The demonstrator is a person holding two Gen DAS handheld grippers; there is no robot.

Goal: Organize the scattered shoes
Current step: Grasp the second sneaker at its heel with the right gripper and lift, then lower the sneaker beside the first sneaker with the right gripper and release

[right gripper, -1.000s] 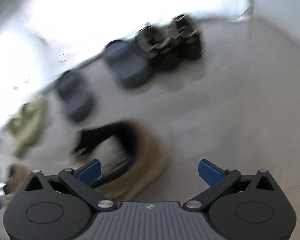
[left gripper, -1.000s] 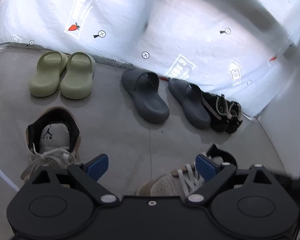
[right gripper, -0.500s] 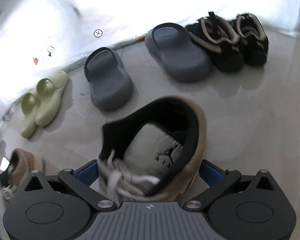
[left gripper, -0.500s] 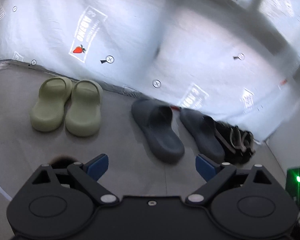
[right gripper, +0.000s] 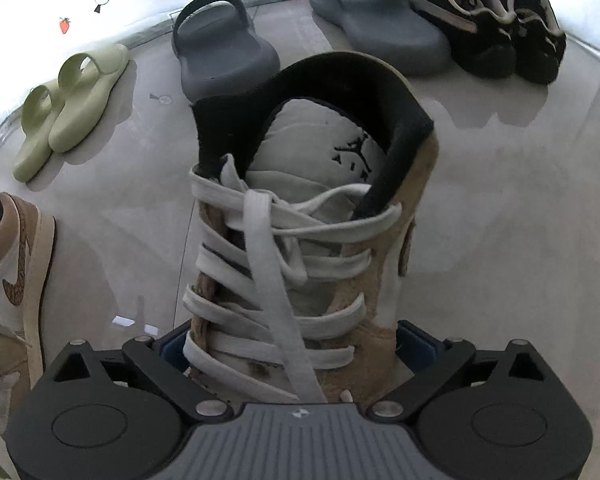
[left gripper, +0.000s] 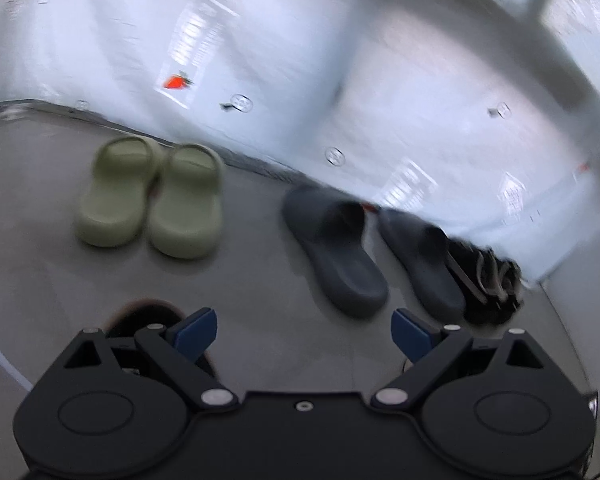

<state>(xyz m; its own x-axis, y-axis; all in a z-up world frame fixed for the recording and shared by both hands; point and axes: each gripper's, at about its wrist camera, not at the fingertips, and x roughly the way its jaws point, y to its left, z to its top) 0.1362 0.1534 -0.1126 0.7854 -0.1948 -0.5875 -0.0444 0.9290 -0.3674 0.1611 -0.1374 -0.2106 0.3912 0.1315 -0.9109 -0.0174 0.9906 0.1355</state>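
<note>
From my right wrist camera, far left: a tan and white sneaker (right gripper: 14,288) lies on the grey floor (right gripper: 520,240), partly cut off by the frame edge. Behind it, against the white sheeting (left gripper: 420,80) at the back, the pair of olive green slides (right gripper: 68,104) sits side by side, touching. Next along, a dark grey slide (right gripper: 224,52), then its mate (right gripper: 380,28) further right, a clear gap between the two. Far right, a pair of black strappy sandals (right gripper: 496,28), the nearer one just beside the second grey slide.

Centre of this view: the second tan and white high-top sneaker (right gripper: 300,220), white laces up, black collar away from me. My right gripper (right gripper: 300,350) straddles its lower laced part. The blue fingers (right gripper: 414,346) stand wide and are closing, sneaker between them; I cannot tell if the pads press on it yet.

Left wrist camera, blurred: my left gripper (left gripper: 304,330) hangs over bare floor, fingers (left gripper: 196,330) wide apart, nothing between them. The dark collar of a sneaker (left gripper: 148,314) peeks out behind the left finger. Green slides, both grey slides and sandals line the sheeting beyond.
</note>
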